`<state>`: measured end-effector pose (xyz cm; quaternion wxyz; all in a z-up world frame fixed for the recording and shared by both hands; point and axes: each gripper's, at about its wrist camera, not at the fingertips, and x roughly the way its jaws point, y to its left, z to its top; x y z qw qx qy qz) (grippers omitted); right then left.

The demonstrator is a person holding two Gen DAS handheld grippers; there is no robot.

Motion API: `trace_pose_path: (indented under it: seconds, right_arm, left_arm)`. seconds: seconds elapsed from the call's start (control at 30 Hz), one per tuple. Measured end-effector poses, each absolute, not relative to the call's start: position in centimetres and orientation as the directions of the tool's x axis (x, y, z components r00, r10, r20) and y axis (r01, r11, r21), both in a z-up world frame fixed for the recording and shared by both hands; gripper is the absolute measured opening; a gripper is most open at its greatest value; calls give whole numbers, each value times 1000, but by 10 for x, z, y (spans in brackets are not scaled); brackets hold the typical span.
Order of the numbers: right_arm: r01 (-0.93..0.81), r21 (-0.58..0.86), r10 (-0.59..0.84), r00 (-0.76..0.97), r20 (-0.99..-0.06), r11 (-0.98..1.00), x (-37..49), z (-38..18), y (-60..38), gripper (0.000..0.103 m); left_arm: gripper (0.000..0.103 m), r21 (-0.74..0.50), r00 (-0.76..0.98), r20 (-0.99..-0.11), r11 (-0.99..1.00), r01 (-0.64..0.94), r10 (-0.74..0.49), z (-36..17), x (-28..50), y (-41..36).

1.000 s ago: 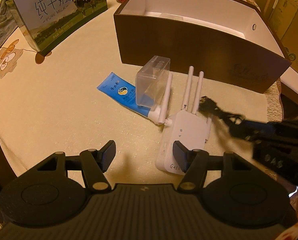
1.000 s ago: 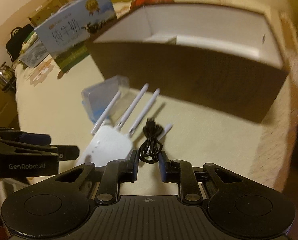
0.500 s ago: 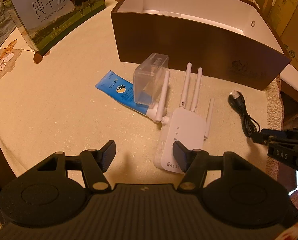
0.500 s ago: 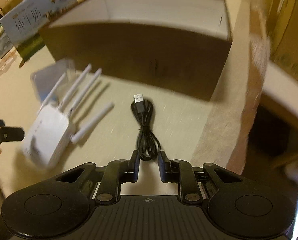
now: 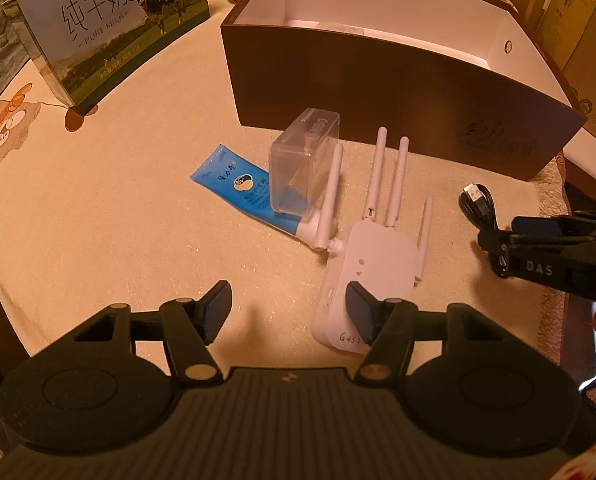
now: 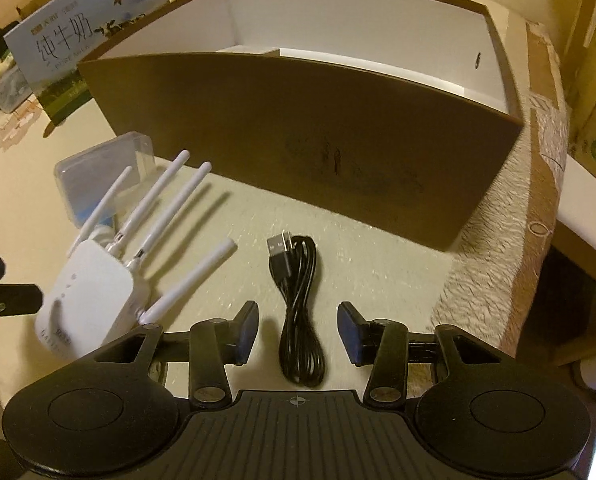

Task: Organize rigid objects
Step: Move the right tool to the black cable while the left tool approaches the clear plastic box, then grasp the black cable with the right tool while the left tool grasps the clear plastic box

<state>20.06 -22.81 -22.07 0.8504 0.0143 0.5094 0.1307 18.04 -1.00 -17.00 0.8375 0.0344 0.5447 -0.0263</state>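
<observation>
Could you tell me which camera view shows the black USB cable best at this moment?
The right wrist view: the USB cable lies whole and centred on the tablecloth between the open fingers of the right gripper. The left wrist view shows only its plug end at the right edge; the right gripper hides the rest.

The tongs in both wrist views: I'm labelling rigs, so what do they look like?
Both are matte black. The left tongs and right tongs share blue-padded fingers, round side discs and a ribbed centre plate. Seen from the left wrist, the right one carries white "DAS" lettering.
</observation>
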Motion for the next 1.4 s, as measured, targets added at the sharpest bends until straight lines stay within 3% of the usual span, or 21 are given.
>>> trace_pose_path:
  seconds: [0.07,0.23,0.3,0.37,1.17,1.27,1.4]
  right_arm:
    - [-210,150,231,446,-864,966,204,-224,-226,40]
    - [-210,136,217,434,-875,968,209,-232,-220,25]
    - [-213,129,213,438,-874,968,209,-233,-219,13]
    - [-224,116,207,444,-872,968,208,-232,-219,10]
    - [-112,173,206,506,-838,979,211,-205,-249,10]
    - [-104,177,205,505,-839,979,210,-207,-251,10]
    - [-98,180,205,501,-841,979,210,-208,-253,10]
  left_arm:
    - [59,33,409,-912,996,86,-5,-170,183,-9]
    - [59,43,433,-901,994,100,-5,-167,191,-4]
    - [59,48,444,-896,993,104,-3,-165,195,-2]
    - [59,48,457,-889,993,109,-8,-162,199,1]
    - [58,107,468,-882,949,297,-47,-175,273,-18]
    - [48,111,461,-886,944,310,-48,-178,280,-22]
    - [44,106,451,-891,939,328,-57,-183,289,-27]
